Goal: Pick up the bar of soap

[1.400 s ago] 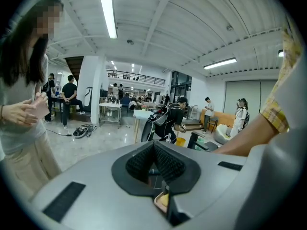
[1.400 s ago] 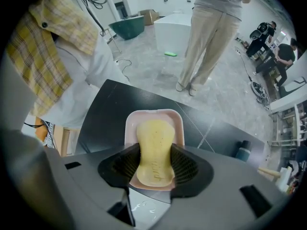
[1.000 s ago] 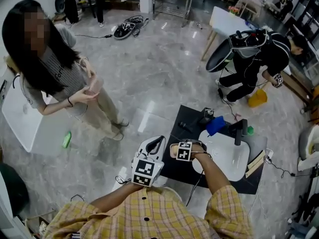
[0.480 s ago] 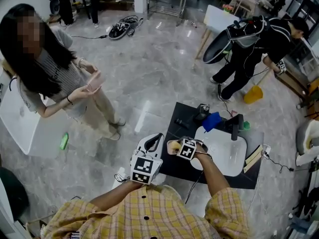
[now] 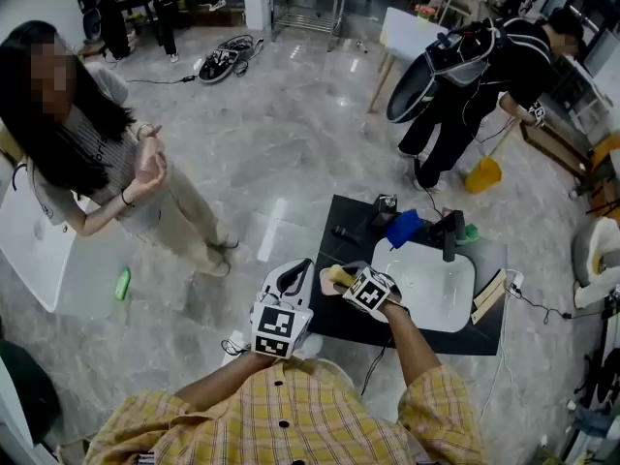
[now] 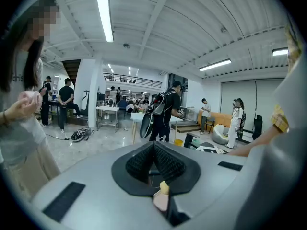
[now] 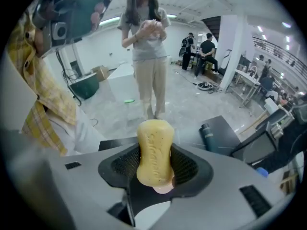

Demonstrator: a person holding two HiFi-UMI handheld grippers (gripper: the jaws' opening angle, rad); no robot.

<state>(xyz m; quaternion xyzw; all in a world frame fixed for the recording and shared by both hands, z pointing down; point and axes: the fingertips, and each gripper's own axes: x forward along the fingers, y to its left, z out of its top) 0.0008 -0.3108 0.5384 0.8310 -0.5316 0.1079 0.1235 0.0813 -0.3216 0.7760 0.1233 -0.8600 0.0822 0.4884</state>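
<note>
Soap (image 7: 155,150): a pale yellow, speckled bar with embossed lettering, clamped across its narrow waist by the right gripper (image 7: 156,166) and held clear above the black table (image 5: 339,329). It is probably light, stiff and slippery, so the waist suits a firm hold. Left gripper (image 6: 154,161): jaws together, empty

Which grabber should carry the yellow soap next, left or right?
Probably right. The right gripper has the soap bar clamped between its jaws. The left gripper is shut with nothing in it, so it would first need to open.
</note>
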